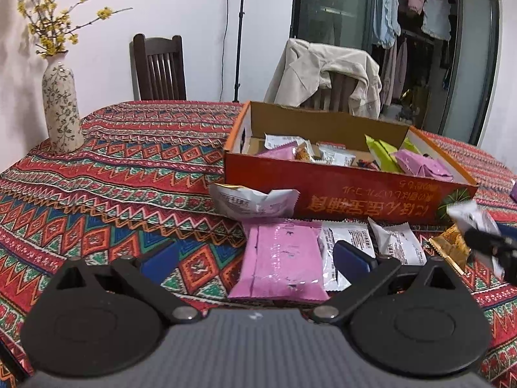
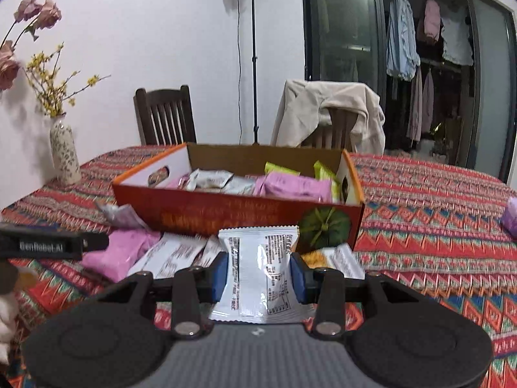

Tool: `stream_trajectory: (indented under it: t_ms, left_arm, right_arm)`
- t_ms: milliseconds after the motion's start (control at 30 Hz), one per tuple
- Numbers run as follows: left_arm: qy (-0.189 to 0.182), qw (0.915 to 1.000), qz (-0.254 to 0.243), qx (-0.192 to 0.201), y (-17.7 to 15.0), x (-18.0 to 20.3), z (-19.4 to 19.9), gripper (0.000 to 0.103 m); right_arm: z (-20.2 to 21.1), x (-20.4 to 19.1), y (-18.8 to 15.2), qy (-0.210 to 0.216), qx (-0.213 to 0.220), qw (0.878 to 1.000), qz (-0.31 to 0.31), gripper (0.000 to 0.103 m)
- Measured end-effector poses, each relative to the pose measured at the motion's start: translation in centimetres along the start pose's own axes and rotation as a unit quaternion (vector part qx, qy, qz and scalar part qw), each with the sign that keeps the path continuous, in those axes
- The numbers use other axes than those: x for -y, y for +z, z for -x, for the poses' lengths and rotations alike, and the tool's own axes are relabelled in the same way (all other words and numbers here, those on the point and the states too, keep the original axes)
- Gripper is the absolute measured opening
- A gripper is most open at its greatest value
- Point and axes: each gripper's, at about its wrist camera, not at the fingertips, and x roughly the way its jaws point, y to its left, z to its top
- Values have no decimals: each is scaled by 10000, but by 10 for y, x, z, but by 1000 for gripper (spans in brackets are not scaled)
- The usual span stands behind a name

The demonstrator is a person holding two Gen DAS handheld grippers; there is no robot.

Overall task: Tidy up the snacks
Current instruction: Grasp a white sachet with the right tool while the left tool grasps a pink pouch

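Note:
An orange cardboard box [image 1: 339, 194] [image 2: 194, 210] on the patterned tablecloth holds several snack packets, pink, green and white. Loose packets lie in front of it. My left gripper [image 1: 255, 262] is open, low over the cloth, with a pink packet [image 1: 279, 258] between its blue pads. A crumpled white packet [image 1: 252, 202] lies against the box. My right gripper [image 2: 260, 274] is shut on a white snack packet [image 2: 258, 271], held upright in front of the box; it shows at the right edge of the left wrist view [image 1: 478, 226]. More white packets [image 1: 395, 242] and a yellow one [image 1: 452, 249] lie nearby.
A floral vase [image 1: 61, 110] [image 2: 64, 155] with yellow twigs stands at the table's far left. Two chairs stand behind the table, one draped with a beige jacket [image 2: 329, 110]. A purple packet [image 2: 510, 216] lies at the right edge. A lamp stand [image 2: 253, 64] is by the wall.

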Motion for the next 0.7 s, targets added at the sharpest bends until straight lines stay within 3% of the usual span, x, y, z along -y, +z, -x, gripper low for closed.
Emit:
stream_trajectory:
  t_ms: [400, 700]
  left_arm:
    - [322, 9986, -72, -412, 0, 19, -40, 103]
    - [234, 9985, 51, -497, -1, 14, -47, 88]
  right_arm:
    - [-21, 16, -5, 85, -16, 9994, -333, 40]
    - [-22, 15, -8, 103, -51, 9993, -353, 40]
